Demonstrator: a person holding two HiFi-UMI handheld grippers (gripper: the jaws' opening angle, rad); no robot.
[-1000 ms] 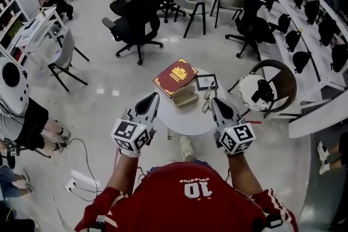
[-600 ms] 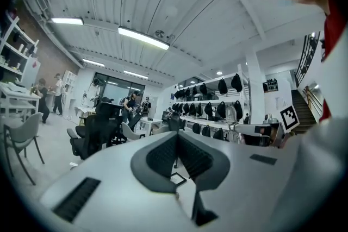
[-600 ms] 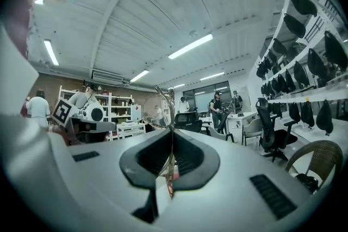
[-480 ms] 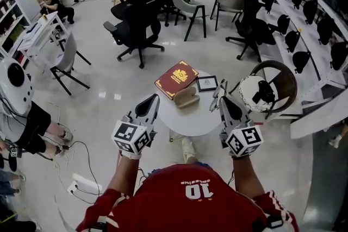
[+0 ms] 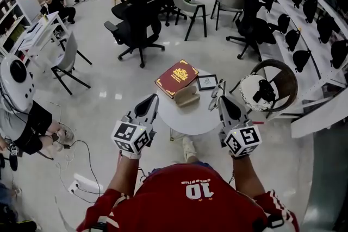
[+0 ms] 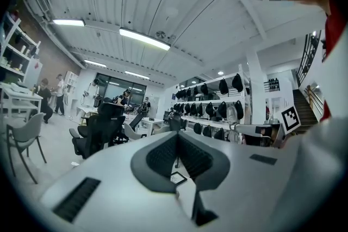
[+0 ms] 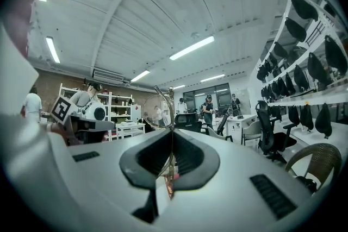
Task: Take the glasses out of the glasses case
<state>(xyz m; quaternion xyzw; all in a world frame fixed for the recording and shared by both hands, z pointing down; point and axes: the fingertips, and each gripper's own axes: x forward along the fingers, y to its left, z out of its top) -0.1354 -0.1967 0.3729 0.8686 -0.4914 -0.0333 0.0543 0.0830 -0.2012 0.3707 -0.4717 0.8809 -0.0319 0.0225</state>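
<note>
On the small round white table, the beige glasses case lies between my two grippers, just in front of a red book. My right gripper is shut on the thin metal glasses and holds them at the table's right side, apart from the case. In the right gripper view the glasses stand up between the closed jaws, one round lens rising above my right gripper. My left gripper hovers at the table's left edge, and the left gripper view shows this gripper shut on nothing.
A red book and a small framed picture lie at the table's far side. A wicker chair holding a white helmet stands at the right. Black office chairs stand beyond, and a person sits at the left edge.
My right gripper has carried the glasses a little to the right and away from the case. The left gripper has stayed where it was.
</note>
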